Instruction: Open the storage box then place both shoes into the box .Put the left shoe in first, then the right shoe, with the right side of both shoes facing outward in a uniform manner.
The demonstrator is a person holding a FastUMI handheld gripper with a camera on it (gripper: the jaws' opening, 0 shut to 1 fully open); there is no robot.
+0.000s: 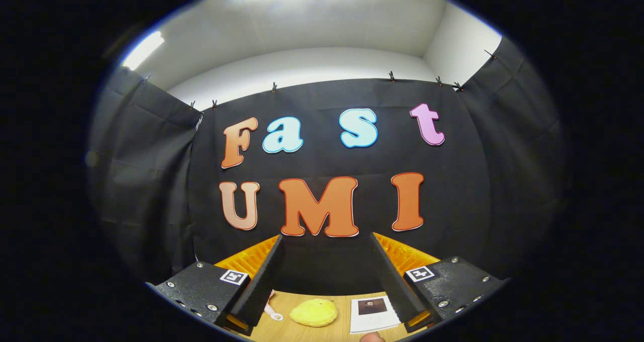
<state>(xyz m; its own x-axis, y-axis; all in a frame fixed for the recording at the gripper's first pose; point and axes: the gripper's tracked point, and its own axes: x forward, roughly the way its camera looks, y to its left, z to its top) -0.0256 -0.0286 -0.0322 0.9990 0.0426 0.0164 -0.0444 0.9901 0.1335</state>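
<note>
My gripper (326, 244) is held high and level, facing the black cloth wall of the booth. Its two fingers (266, 271) stand wide apart with nothing between them, so it is open. Below and between the fingers lies a strip of wooden tabletop (342, 302) at the foot of the wall.
On the wooden tabletop lie a soft yellow lemon-shaped toy (314, 312), a small pink and white object (271, 312) by the left finger, and a white card with a dark picture (372, 312) by the right finger. A fingertip (372, 337) pokes in near the card.
</note>
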